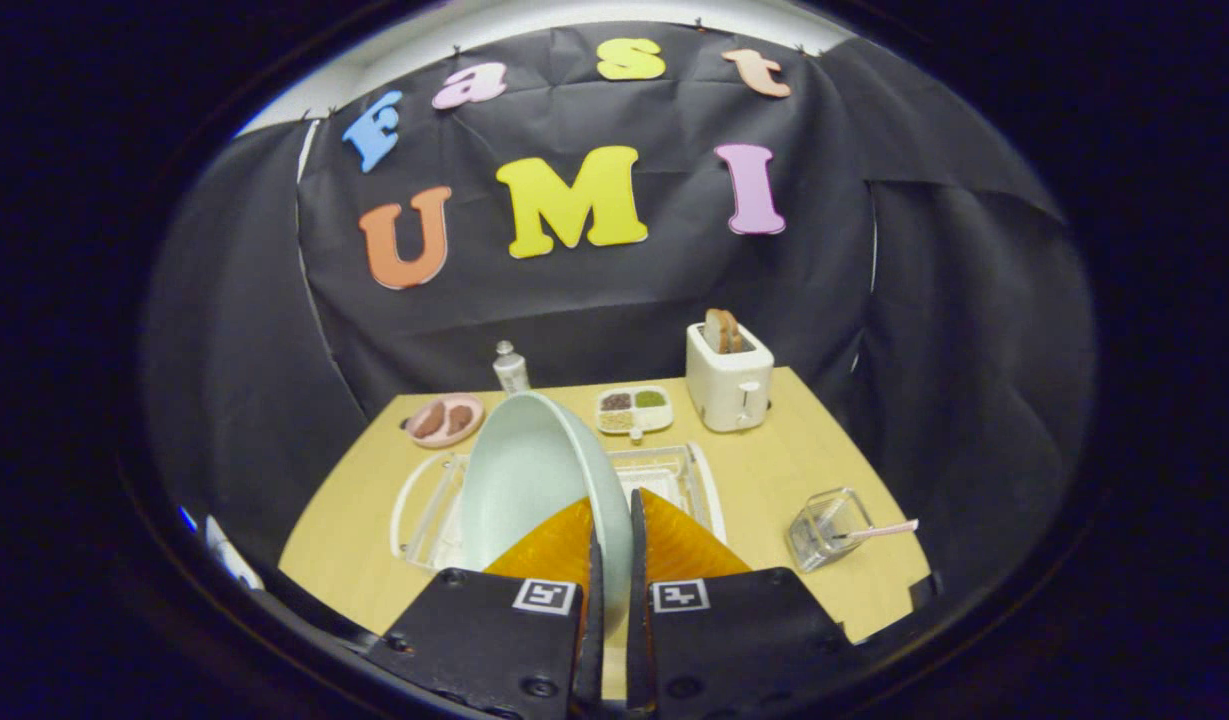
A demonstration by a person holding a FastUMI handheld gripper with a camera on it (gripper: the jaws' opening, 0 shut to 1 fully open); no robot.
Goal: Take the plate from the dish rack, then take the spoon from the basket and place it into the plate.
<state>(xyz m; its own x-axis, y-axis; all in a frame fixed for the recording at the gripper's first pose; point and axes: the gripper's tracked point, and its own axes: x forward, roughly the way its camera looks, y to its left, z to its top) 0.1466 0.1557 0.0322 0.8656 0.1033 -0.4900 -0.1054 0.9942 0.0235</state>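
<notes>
While clamped in gripper (612, 560), pale green round plate (534, 480) lifted above clear plastic dish rack (419, 505); pink-handled spoon (879, 531) untouched in clear basket (824, 528).

A light wooden table (774, 470) carries everything. At its middle lies a clear dish rack (674, 475); at about 11 o'clock from it a pink plate (444, 419) with brown food, at 12 o'clock a small bottle (511, 368) and a white divided tray (634, 409) of seeds. A white toaster (729, 385) with bread stands at 1 o'clock, and a clear basket (826, 528) holding a pink-handled spoon (879, 531) at 4 o'clock.
</notes>
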